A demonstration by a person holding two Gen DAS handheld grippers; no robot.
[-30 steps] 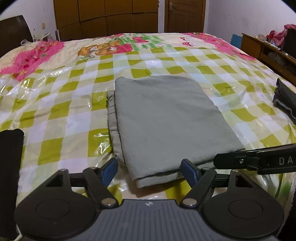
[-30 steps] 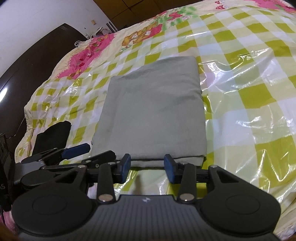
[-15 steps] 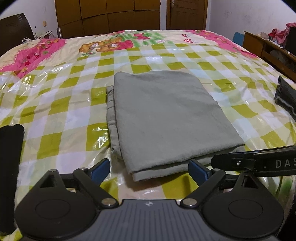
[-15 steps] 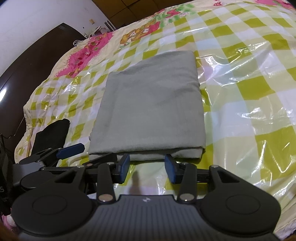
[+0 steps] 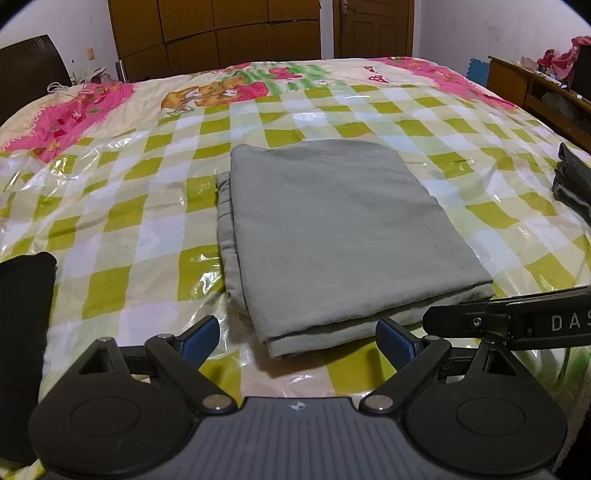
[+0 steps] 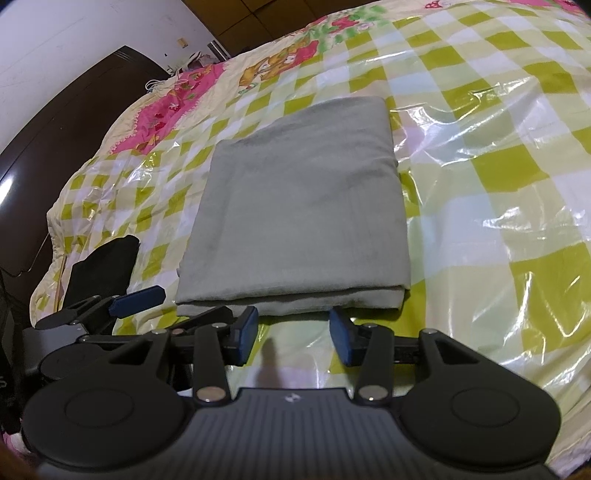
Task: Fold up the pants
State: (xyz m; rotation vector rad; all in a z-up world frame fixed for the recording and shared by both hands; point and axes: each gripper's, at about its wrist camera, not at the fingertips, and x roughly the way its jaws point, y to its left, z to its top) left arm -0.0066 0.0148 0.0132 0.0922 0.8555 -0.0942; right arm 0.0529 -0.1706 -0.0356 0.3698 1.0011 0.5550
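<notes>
Left wrist view: your left hand-held gripper (image 5: 297, 341) hangs just short of the near edge of the pants (image 5: 332, 236), its blue pads (image 5: 201, 338) spread wide on either side of the near left corner. Its jaws have just been opening; nothing is between them and neither pad touches the cloth.
Right wrist view: your right hand-held gripper (image 6: 293, 334) sits at the near edge of the same pants (image 6: 299, 221), jaws partly apart with an empty gap, pads (image 6: 341, 341) just off the fold. You are gripping nothing with it.
Pants: grey-green, folded into a flat rectangle with stacked layers showing at the near edge and along the left side. They lie near the middle of the bed (image 5: 140, 206), flat on the cover.
Bed cover: a glossy clear plastic sheet (image 6: 498, 206) over green, white and yellow checks, with a pink cartoon print toward the far end.
Other cloth: a dark garment (image 5: 22, 332) lies at the left edge of the bed beside your left hand-held gripper; another dark folded piece (image 5: 574, 184) lies at the right edge.
Cross view: the arm of your right hand-held gripper reaches in from the right of the left wrist view, near the pants' near right corner.
Room: a brown wardrobe (image 5: 221, 33) and a door (image 5: 373, 27) stand behind the bed.
</notes>
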